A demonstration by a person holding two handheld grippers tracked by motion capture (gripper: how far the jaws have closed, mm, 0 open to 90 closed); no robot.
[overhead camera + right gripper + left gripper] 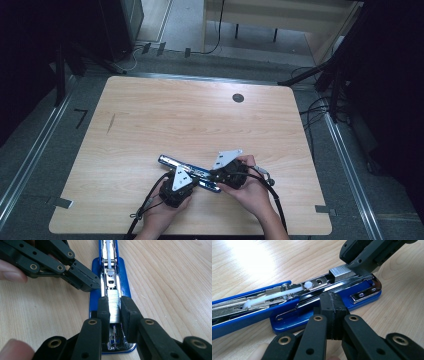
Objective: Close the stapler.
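A blue stapler (172, 161) lies folded open on the wooden table (200, 115), with its metal magazine facing up. My right gripper (214, 176) is shut on a silver strip of staples (114, 298) that sits in the magazine channel near the stapler's front end. In the right gripper view its jaws (115, 312) flank the strip on both sides. My left gripper (333, 303) is shut, and its joined tips press against the side of the stapler (292, 318) at the magazine rail. A white plastic pusher (287, 292) lies along the channel behind the strip (340, 273).
A small dark round grommet (238, 98) sits in the tabletop near its far edge. Cables (272, 192) trail from both grippers toward the near edge. The floor around the table holds metal rails and more cables.
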